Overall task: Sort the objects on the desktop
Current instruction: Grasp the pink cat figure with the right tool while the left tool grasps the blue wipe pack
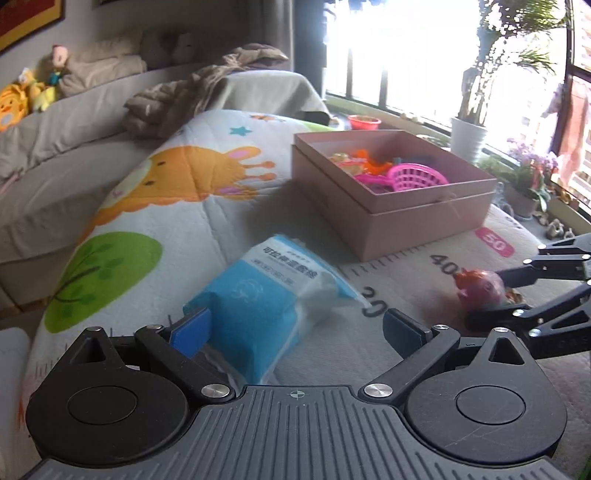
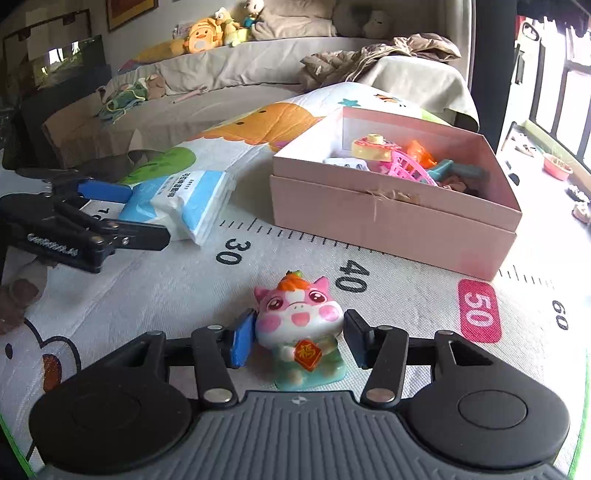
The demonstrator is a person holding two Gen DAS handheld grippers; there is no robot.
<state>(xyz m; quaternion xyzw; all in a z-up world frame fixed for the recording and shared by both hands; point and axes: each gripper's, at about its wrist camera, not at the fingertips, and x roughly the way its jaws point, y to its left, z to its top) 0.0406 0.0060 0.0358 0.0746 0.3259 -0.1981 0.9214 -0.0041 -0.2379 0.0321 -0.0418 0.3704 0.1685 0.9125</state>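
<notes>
A pink pig figurine (image 2: 299, 325) with an orange tuft and a red tag stands between the pads of my right gripper (image 2: 299, 339). Both pads rest against its sides, so the gripper is shut on it. In the left wrist view the same toy (image 1: 478, 282) shows reddish between that gripper's black fingers (image 1: 517, 277). My left gripper (image 1: 295, 332) stands wide open around the near end of a blue-and-white packet (image 1: 266, 295) lying on the mat. Its left pad is beside the packet and its right pad is well clear. A pink cardboard box (image 2: 388, 221) behind holds several plastic toys.
Everything lies on a cartoon-printed mat (image 2: 166, 288) with a ruler scale. A pink toy basket (image 1: 417, 177) is in the box (image 1: 424, 225). A sofa with plush toys (image 2: 201, 35) and a brown jacket (image 2: 369, 55) lies beyond. Potted plants (image 1: 467, 136) line the window.
</notes>
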